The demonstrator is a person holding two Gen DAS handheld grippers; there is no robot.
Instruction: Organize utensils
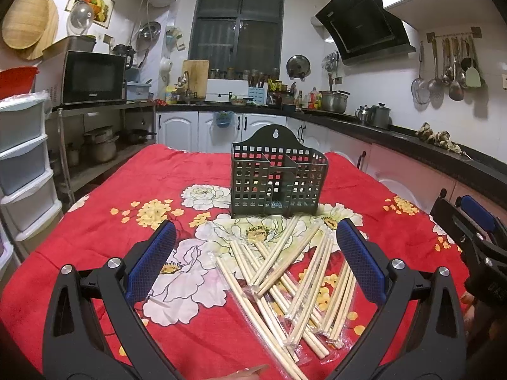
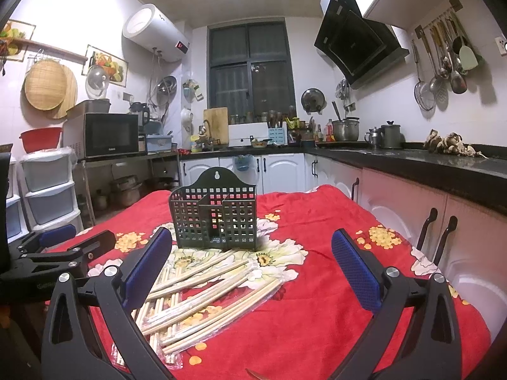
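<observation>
A dark green perforated utensil holder [image 1: 278,178] [image 2: 214,220] stands upright on the red floral tablecloth, its compartments empty as far as I can see. In front of it lies a loose pile of wooden chopsticks in clear wrappers [image 1: 291,281] [image 2: 202,291]. My left gripper [image 1: 255,262] is open, hovering just above the near side of the pile with nothing between its blue pads. My right gripper [image 2: 250,269] is open too, to the right of the pile over bare cloth. The right gripper's fingers [image 1: 469,231] show at the left wrist view's right edge.
The table [image 2: 317,316] has a kitchen counter [image 2: 427,164] and pink cabinet doors close along its right side. Plastic drawers [image 1: 22,164] and a shelf with a microwave [image 1: 93,77] stand to the left. Hanging ladles [image 1: 450,66] line the right wall.
</observation>
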